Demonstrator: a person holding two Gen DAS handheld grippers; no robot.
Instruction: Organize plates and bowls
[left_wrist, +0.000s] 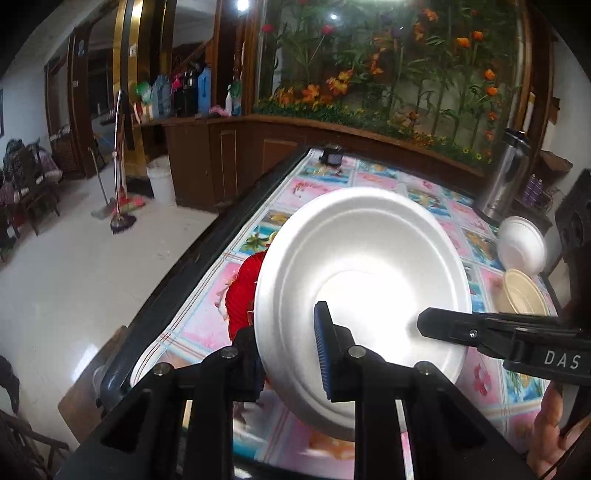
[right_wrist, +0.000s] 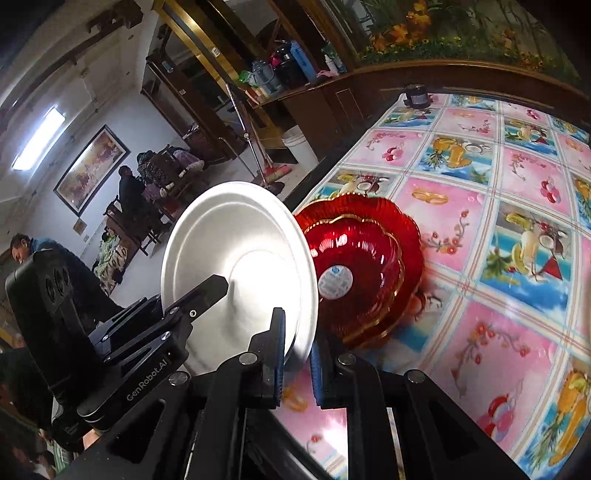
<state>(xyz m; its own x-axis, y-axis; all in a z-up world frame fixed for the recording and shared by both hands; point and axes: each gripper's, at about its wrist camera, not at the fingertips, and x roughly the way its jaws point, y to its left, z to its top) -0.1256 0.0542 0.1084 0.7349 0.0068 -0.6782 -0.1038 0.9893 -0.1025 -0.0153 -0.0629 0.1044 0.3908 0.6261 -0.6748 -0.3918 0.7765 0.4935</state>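
Observation:
A white foam plate (left_wrist: 362, 280) (right_wrist: 240, 258) hangs tilted above the table, held by both grippers. My left gripper (left_wrist: 288, 354) is shut on its near rim, and its upper finger lies across the plate's face in the right wrist view, where the left gripper (right_wrist: 218, 286) comes in from the left. My right gripper (right_wrist: 297, 347) is shut on the rim at the other side; in the left wrist view the right gripper (left_wrist: 428, 325) reaches in from the right. Two stacked red glass plates (right_wrist: 362, 266) (left_wrist: 242, 295) lie on the table just beyond the white plate.
The table wears a pink and blue fruit-print cloth (right_wrist: 498, 229). At its far right stand a white foam bowl (left_wrist: 522, 245), a cream bowl (left_wrist: 522, 295) and a steel flask (left_wrist: 504, 181). A small dark object (left_wrist: 332, 155) sits at the far end. People sit in the background (right_wrist: 129, 192).

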